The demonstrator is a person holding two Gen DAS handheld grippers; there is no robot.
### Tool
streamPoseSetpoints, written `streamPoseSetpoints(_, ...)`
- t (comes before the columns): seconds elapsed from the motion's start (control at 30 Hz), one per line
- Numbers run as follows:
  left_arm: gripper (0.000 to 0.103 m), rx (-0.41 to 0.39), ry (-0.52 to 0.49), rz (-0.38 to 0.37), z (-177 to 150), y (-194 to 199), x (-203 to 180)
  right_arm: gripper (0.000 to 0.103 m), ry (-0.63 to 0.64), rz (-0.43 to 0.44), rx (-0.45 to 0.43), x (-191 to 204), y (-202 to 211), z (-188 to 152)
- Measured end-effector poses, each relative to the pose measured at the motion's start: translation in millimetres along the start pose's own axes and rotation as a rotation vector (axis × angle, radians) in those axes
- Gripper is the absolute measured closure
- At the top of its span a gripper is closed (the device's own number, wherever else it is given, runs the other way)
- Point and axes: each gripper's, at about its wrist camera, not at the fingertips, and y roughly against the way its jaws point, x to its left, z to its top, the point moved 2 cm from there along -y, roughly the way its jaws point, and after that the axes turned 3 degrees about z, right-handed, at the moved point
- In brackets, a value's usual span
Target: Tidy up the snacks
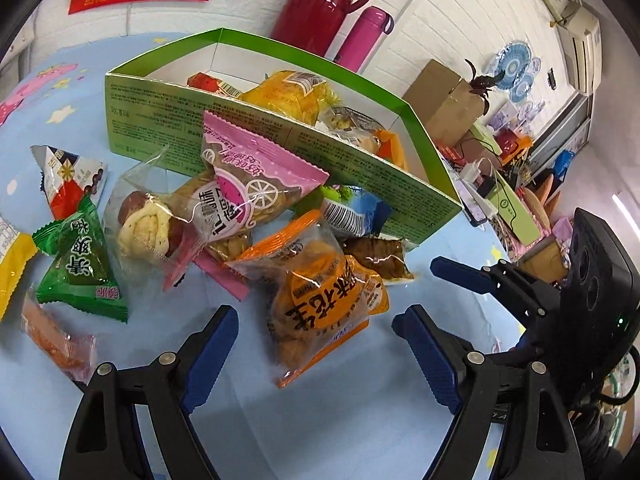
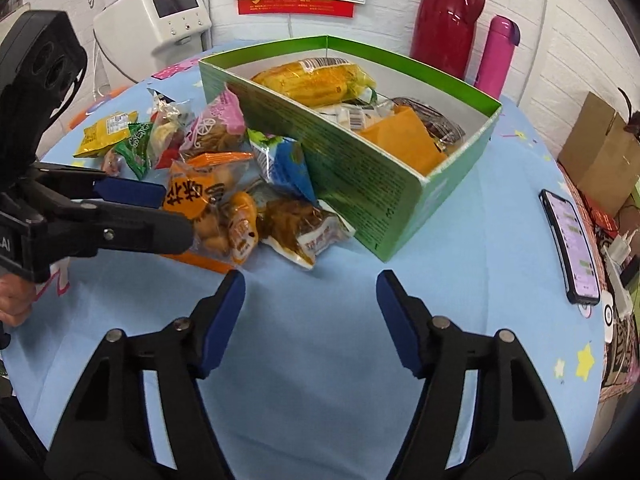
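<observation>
Left gripper (image 1: 316, 332) jaws apart, straddling orange snack bag (image 1: 320, 300), no grip. Right gripper (image 2: 310, 304) jaws apart over bare blue cloth (image 2: 320, 360). Green box (image 2: 360, 176) at 12 o'clock, part filled; loose packets piled against its near wall, lower ones hidden.

Bright even light, sharp, fisheye-warped edges

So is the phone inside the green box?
No: the phone lies on the blue tablecloth, apart from the green box.
</observation>
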Motion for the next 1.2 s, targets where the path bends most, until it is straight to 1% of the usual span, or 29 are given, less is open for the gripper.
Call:
streamPoseSetpoints(0.13,0.029,0.017,0.004,-0.002,3.5,-7.4,2.2,0.042,0.034,-0.009,0.010,6.0,-9.0,9.1)
streamPoseSetpoints(0.23,0.033,0.011,-0.004,0.003,3.7,-7.1,4.6,0.050,0.043,-0.003,0.026,8.4,-14.8,10.4)
streamPoseSetpoints(0.3,0.035,0.012,-0.007,0.003,5.0,-7.4,5.4,0.059,0.047,0.011,0.038,9.6,-17.1,10.4)
streamPoseSetpoints(0.4,0.038,0.014,-0.012,0.005,4.9,-7.0,7.1,0.059,0.060,0.004,0.043,12.7,-17.4,8.6)
streamPoseSetpoints(0.47,0.042,0.015,-0.016,0.010,3.9,-6.0,8.3,0.060,0.062,0.006,0.047,14.9,-17.4,6.9)
streamPoseSetpoints(0.63,0.042,0.015,-0.012,0.005,3.1,-5.1,8.9,0.060,0.075,0.007,0.047,19.6,-15.6,4.1)
streamPoseSetpoints(0.93,0.042,0.023,-0.019,0.013,2.3,-4.2,7.8,0.059,0.063,-0.012,0.027,12.1,-15.5,9.7)
streamPoseSetpoints(1.1,0.042,0.030,-0.036,0.019,1.3,-3.9,7.1,0.059,0.060,0.001,0.028,8.5,-18.5,13.4)
streamPoseSetpoints(1.17,0.043,0.031,-0.041,0.022,1.7,-4.1,5.7,0.059,0.061,0.001,0.031,8.3,-18.5,13.5)
streamPoseSetpoints(1.2,0.045,0.032,-0.042,0.020,1.8,-4.3,5.4,0.059,0.061,0.003,0.034,8.6,-18.1,13.4)
